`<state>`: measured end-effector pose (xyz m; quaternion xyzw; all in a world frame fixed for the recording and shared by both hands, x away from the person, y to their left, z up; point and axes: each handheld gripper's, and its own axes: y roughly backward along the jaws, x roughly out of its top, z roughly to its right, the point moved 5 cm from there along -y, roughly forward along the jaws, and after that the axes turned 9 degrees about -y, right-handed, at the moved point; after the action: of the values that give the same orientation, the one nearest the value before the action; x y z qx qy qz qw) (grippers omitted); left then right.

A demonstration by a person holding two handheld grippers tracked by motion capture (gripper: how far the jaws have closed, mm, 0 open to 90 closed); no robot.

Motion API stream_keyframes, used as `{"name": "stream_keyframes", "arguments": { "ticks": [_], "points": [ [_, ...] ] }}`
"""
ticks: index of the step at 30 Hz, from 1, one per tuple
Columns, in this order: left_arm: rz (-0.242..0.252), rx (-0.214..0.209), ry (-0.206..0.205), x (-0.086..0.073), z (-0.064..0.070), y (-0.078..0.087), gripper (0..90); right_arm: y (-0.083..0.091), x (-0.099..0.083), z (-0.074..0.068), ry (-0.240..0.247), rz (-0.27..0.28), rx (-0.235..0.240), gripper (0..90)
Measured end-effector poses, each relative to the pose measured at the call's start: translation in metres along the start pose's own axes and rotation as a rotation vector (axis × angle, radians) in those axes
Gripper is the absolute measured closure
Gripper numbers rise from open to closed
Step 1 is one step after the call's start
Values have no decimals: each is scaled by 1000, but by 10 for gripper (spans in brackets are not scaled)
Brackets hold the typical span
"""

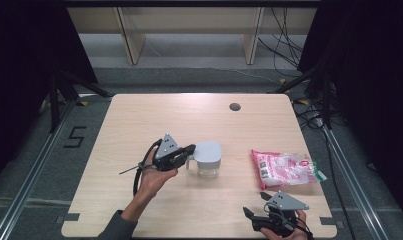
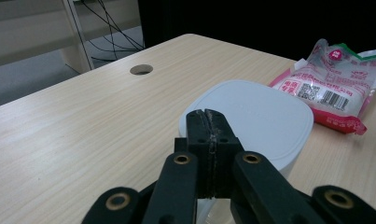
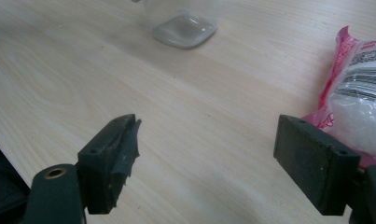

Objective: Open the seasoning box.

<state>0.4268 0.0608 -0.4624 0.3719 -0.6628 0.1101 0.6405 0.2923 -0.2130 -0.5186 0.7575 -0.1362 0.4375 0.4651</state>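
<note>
The jug point(image 1: 207, 158) stands upright, handle toward the left gripper point(image 1: 188, 150), whose jaws pinch it; the handle is hidden. The right gripper point(image 1: 248, 214) is spread.

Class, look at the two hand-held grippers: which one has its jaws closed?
The left gripper, at the handle of the lidded clear jug. Its jaws are pressed together, while the right gripper, near the table's front edge, has jaws spread wide apart.
</note>
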Motion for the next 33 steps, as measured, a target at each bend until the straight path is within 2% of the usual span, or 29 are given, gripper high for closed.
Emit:
{"name": "stream_keyframes", "arguments": {
  "ticks": [2, 3, 4, 5, 6, 7, 8, 9, 11, 14, 15, 16, 17, 18, 19, 21, 22, 23, 24, 26, 27, 28, 31, 32, 33],
  "points": [
    [1, -2, 1, 0, 0, 0, 890, -1, -1, -1, 12, -5, -7, 227],
    [1, -6, 18, 0, 0, 0, 890, -1, 0, -1, 17, -1, -11, 227],
    [4, -6, 14, 0, 0, 0, 890, -2, -1, -3, 4, -17, -5, 227],
    [6, -4, 15, 0, 0, 0, 890, -4, 0, -2, 26, -15, 0, 227],
    [6, -4, 15, 0, 0, 0, 890, -4, -1, -3, 15, -18, -13, 227],
    [6, -3, 14, 0, 0, 0, 889, -6, 0, -5, 14, -23, 0, 230],
    [6, -1, 16, 0, 0, 0, 887, -7, 0, -5, 23, -29, -5, 232],
    [7, -1, 13, -1, 0, 0, 887, -9, 0, -6, 32, -30, 15, 231],
    [8, 0, 13, -1, 0, 0, 884, -11, 1, -7, 53, -26, 1, 226],
    [0, -1, 3, -1, -1, 1, 882, -12, 0, -12, 30, -36, 6, 211],
    [0, -1, 3, -2, -1, 1, 882, -13, 2, -13, 39, -20, 7, 205],
    [9, 3, 12, -1, 0, 1, 882, -16, 5, -14, 65, -19, 45, 184],
    [9, 3, 12, -1, 0, 1, 882, -16, 5, -14, 65, -19, 45, 184],
    [9, 3, 18, -2, 0, 1, 881, -19, 10, -16, 91, -9, 33, 180],
    [9, 3, 18, -2, 0, 1, 881, -20, 11, -17, 100, -9, 49, 177],
    [11, 2, 22, -2, 0, 1, 880, -23, 18, -19, 99, 11, 41, 189],
    [11, 2, 21, -2, 0, 1, 879, -25, 23, -17, 127, 19, 41, 218],
    [10, 2, 12, -2, 0, 1, 879, -28, 26, -19, 120, 17, 50, 275],
    [10, 2, 12, -2, 0, 1, 879, -30, 31, -17, 137, 24, 54, 306],
    [9, -1, 19, -2, 0, 1, 878, -33, 36, -16, 156, 38, 51, 328],
    [7, -2, 15, -2, -1, 1, 877, -37, 43, -16, 188, 39, 56, 418],
    [8, -2, 14, -2, -1, 1, 878, -38, 47, -16, 193, 42, 58, 465],
    [10, -1, 21, -2, 0, 1, 878, -41, 55, -17, 206, 48, 67, 517],
    [14, -1, 20, -2, 0, 1, 878, -44, 63, -18, 230, 77, 87, 535],
    [14, -1, 20, -2, 0, 1, 877, -44, 63, -18, 230, 77, 87, 535]
  ]
}}
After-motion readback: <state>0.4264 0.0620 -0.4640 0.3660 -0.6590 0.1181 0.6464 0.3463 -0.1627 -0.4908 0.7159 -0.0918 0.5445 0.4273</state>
